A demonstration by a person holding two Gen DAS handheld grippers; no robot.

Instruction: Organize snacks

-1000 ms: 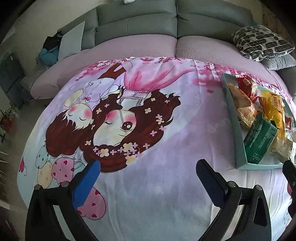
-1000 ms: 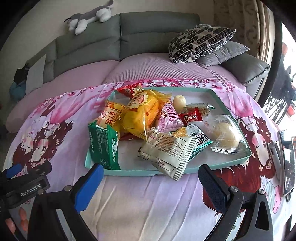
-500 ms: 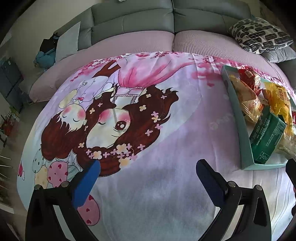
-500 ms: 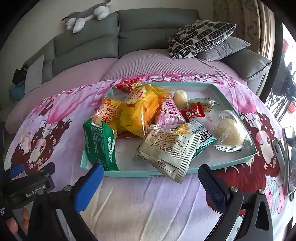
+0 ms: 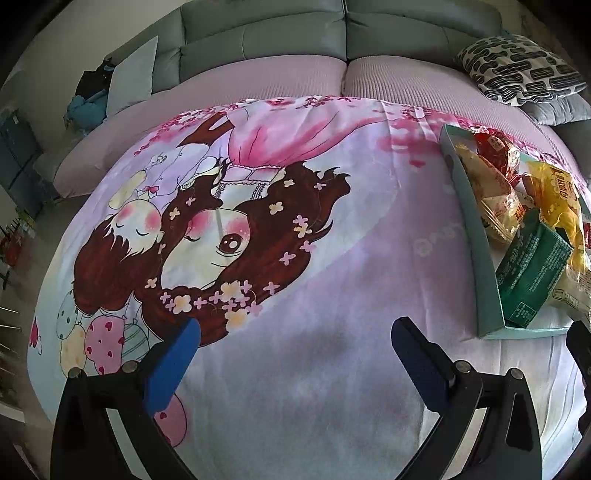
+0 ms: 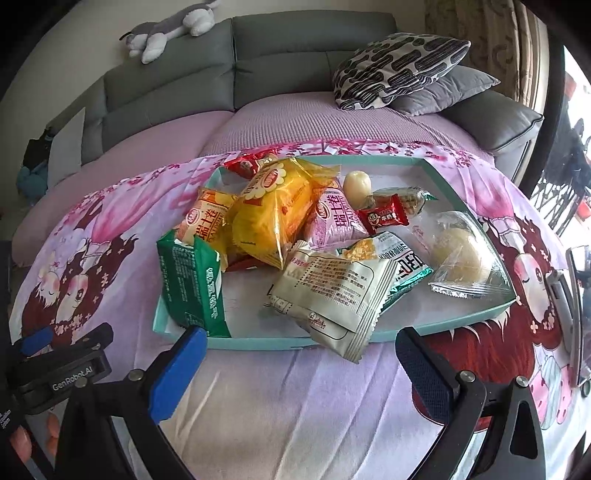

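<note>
A shallow teal tray (image 6: pixel 436 326) lies on a cartoon-print cloth and holds several snack packets. Among them are a green packet (image 6: pixel 192 284) at the front left, a yellow bag (image 6: pixel 273 218) in the middle, a cream packet (image 6: pixel 332 295) hanging over the front rim, and a clear-wrapped bun (image 6: pixel 463 251) on the right. My right gripper (image 6: pixel 297 350) is open just in front of the tray, nothing between its fingers. My left gripper (image 5: pixel 295 343) is open over bare cloth, left of the tray (image 5: pixel 476 251). The left gripper (image 6: pixel 62 339) also shows low at left in the right wrist view.
A grey sofa (image 6: pixel 295 48) with a patterned cushion (image 6: pixel 395 66) and a plush toy (image 6: pixel 170 29) runs along the back. A lilac cover (image 5: pixel 258 85) lies behind the cloth. A metallic object (image 6: pixel 574 295) sits at the cloth's right edge. The floor drops off at left (image 5: pixel 22 236).
Both grippers have drifted slightly forward and lower towards the cloth; the tray looms a little larger in the right wrist view. Neither has taken hold of anything.
</note>
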